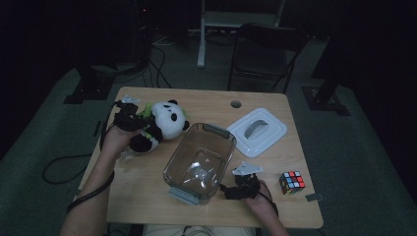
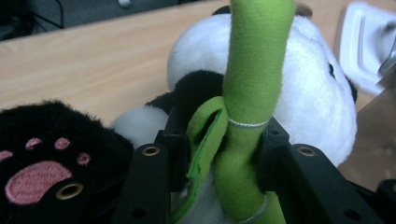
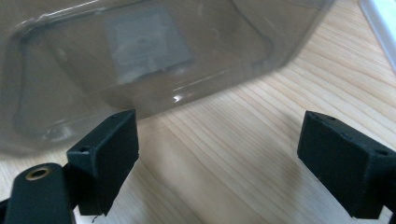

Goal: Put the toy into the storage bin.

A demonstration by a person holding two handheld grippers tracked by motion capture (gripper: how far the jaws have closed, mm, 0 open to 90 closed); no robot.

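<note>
A black-and-white panda plush [image 1: 160, 125] lies at the table's left, holding a green felt bamboo stalk [image 2: 250, 93]. My left gripper [image 1: 129, 117] is shut on that stalk; in the left gripper view the jaws squeeze it just below its silver band, with the panda's white head [image 2: 308, 93] behind and a black paw [image 2: 42, 154] at the left. A clear plastic container [image 1: 199, 162] stands empty mid-table. My right gripper [image 1: 235, 189] rests open on the wood just right of the container's near corner, nothing between its fingers [image 3: 105, 158].
A white lid [image 1: 257, 131] lies right of the container. A colour cube [image 1: 292, 182] sits near the table's right front edge. A round cable hole [image 1: 236, 104] is at the table's back. A dark chair [image 1: 265, 49] stands behind the table.
</note>
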